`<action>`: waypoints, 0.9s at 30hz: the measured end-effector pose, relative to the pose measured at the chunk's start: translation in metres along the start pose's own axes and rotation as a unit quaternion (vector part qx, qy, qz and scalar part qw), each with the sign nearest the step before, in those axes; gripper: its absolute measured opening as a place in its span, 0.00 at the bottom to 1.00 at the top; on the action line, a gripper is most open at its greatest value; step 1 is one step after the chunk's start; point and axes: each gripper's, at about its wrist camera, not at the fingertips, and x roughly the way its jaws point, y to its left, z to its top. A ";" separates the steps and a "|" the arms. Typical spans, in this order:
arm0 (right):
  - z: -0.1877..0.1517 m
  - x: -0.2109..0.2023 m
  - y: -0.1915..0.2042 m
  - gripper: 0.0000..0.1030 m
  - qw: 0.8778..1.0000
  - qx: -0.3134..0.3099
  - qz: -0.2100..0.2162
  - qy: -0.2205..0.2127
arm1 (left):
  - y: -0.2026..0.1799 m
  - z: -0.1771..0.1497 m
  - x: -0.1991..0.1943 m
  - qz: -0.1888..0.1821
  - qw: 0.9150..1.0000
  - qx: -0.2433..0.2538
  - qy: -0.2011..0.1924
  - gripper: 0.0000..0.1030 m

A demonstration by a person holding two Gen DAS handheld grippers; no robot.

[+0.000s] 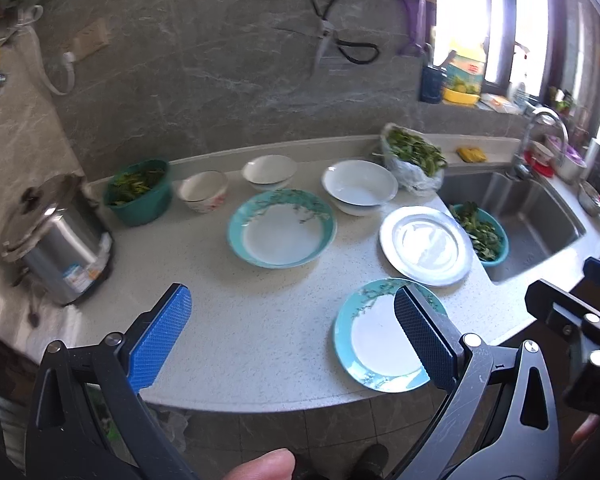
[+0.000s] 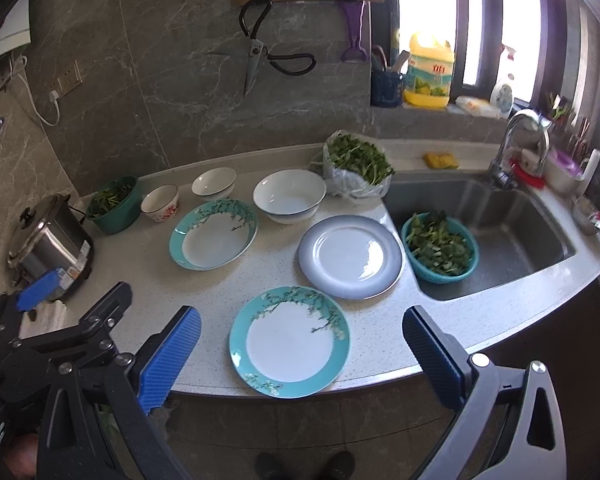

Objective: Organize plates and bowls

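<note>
Both the left gripper (image 1: pixel 292 340) and right gripper (image 2: pixel 300 354) are spread; the teal plate (image 2: pixel 290 342) lies at twelve o'clock between the right one's fingers on the counter (image 2: pixel 148 280).

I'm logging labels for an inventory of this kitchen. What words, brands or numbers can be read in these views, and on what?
None can be read with certainty.
Yellow detergent jug on the window ledge: red label patch with characters, too blurred to read.
Steel pot at the counter's left end: blue and orange sticker, print too small to read.
White spray bottle by the window: round emblem, no legible text.
Plates and bowls: floral patterns only, no writing.
</note>
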 end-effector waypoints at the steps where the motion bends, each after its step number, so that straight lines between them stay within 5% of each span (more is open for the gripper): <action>1: -0.002 0.003 -0.006 1.00 1.000 0.005 0.010 0.003 | 0.001 -0.001 0.011 -0.024 1.000 0.000 0.008 1.00; 6: -0.005 0.031 -0.075 1.00 0.993 0.068 0.090 0.021 | 0.006 -0.005 0.081 -0.146 0.984 -0.034 0.093 0.99; 12: 0.016 0.099 -0.168 0.98 0.962 0.148 0.227 0.036 | -0.013 0.018 0.172 -0.229 0.963 -0.039 0.136 1.00; 16: 0.039 0.167 -0.218 0.84 0.934 0.179 0.299 0.083 | -0.039 0.041 0.241 -0.228 0.954 -0.016 0.191 0.99; 20: 0.058 0.224 -0.254 0.72 0.912 0.202 0.333 0.127 | -0.044 0.062 0.297 -0.213 0.944 -0.099 0.230 0.89; 24: 0.066 0.266 -0.276 0.63 0.894 0.210 0.361 0.161 | -0.074 0.083 0.322 -0.228 0.946 -0.052 0.223 0.88; 27: 0.066 0.287 -0.287 0.58 0.883 0.224 0.373 0.178 | -0.092 0.086 0.351 -0.199 0.949 -0.014 0.245 0.65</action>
